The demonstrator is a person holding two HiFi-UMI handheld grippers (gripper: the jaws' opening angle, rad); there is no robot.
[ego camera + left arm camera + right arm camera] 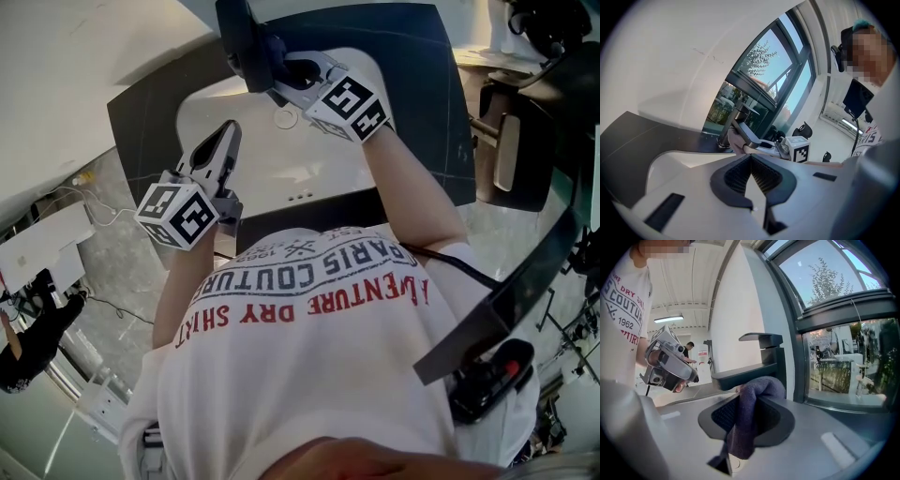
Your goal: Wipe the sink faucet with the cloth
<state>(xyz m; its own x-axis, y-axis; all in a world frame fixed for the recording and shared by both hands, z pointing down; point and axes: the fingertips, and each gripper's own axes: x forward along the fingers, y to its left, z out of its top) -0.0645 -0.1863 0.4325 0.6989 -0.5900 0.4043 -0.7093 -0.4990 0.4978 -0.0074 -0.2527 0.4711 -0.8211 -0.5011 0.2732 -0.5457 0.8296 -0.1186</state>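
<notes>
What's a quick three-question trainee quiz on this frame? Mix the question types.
1. Which gripper holds the purple cloth? A) left B) right C) neither
2. True or false: the left gripper has its jaws wide apart around a sponge.
3. Fill in: the cloth is held close to the spout of the ____.
Key: 1 B, the right gripper is shut on it. 2 False, its jaws are together with nothing between them. 3 faucet.
</notes>
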